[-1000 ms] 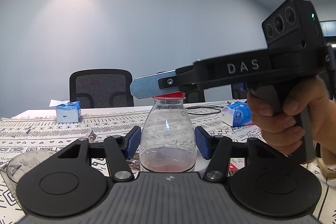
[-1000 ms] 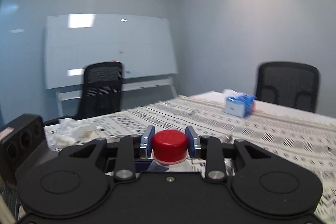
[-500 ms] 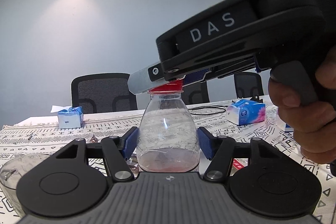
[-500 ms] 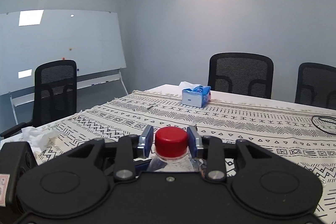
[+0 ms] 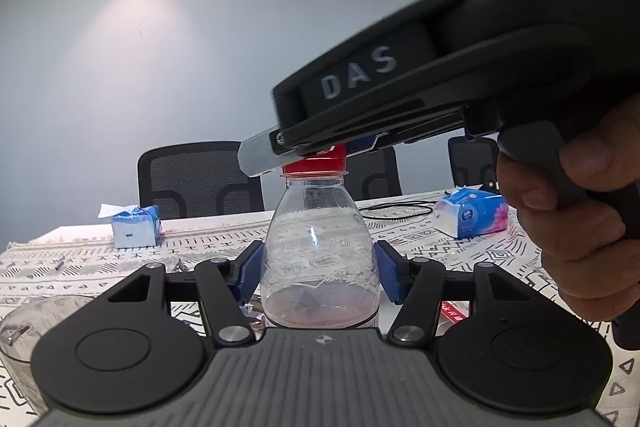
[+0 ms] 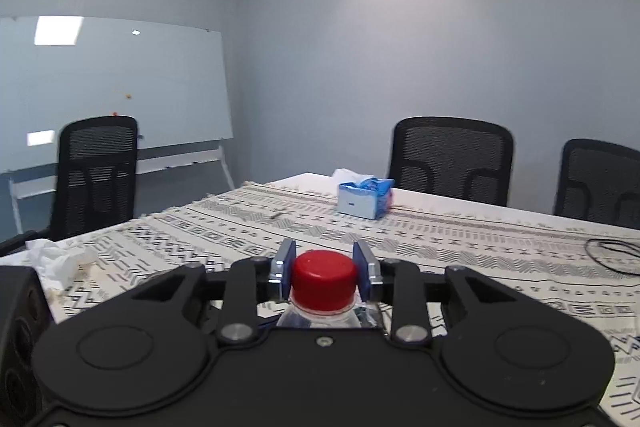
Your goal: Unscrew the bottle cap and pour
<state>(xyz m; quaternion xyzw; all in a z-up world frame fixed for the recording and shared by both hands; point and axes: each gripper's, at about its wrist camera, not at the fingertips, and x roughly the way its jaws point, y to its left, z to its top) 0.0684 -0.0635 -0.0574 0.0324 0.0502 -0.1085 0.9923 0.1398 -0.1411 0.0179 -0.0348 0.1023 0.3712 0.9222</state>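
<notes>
Left wrist view: the left gripper (image 5: 318,273) points level along the bench (image 5: 208,247), its blue fingers (image 5: 249,273) pressed against either side of a clear plastic bottle (image 5: 318,259) and gripping it. The bottle stands upright between them, with a shallow layer of reddish liquid at its bottom. The red cap (image 5: 316,163) sits on the neck. The right gripper (image 5: 316,157) reaches in from the upper right, tilted down toward the cap, with one grey fingertip showing at the cap's left side. A hand (image 5: 568,227) wraps around its black handle at the right edge. A clear cup (image 5: 24,327) stands at the lower left. A blue tissue box (image 5: 134,227) and a tissue pack (image 5: 472,213) lie farther back on the patterned cloth, with a black cable (image 5: 396,209) near the pack.

Right wrist view: the right gripper (image 6: 323,269) looks across the bench (image 6: 440,243) from just above the bottle. Its fingers (image 6: 283,267) close on the red cap (image 6: 323,279) from both sides, gripping it. The bottle's clear shoulder (image 6: 320,317) shows just below the cap. Crumpled tissue (image 6: 60,259) lies at the left, the tissue box (image 6: 364,197) sits farther back, and black chairs (image 6: 450,159) ring the bench.
</notes>
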